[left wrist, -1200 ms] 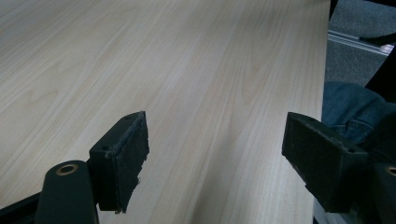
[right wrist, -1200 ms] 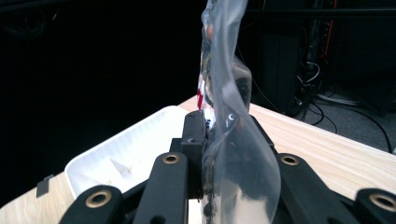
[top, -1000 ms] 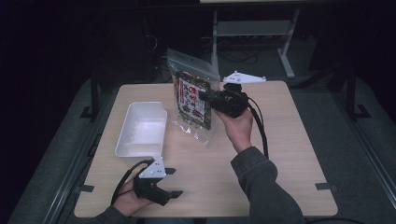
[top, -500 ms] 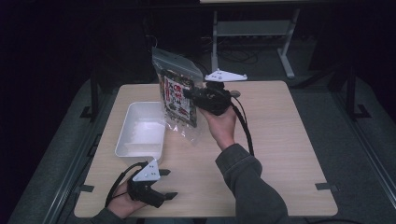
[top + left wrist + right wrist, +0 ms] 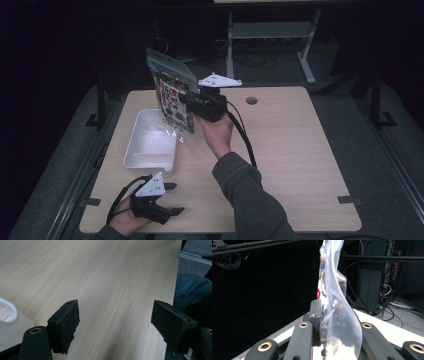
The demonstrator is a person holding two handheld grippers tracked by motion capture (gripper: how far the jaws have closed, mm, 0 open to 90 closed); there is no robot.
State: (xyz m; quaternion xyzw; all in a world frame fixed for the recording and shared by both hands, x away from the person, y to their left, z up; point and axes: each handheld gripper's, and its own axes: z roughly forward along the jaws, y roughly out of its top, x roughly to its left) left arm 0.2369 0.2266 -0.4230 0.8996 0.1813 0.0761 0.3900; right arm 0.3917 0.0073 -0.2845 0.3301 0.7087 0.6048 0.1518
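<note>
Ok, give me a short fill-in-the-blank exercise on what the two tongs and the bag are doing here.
1. The right tongs are shut on a clear plastic ____ with printed contents.
2. The left tongs are ____, holding nothing above the table.
3. The white tray on the table is ____ inside.
4. The bag is held up ____ the table, not lying on it.

Missing words: bag; open; empty; above

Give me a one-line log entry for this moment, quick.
right gripper: shut on clear plastic packet, held above white tray | left gripper: open, idle at near table edge
</note>
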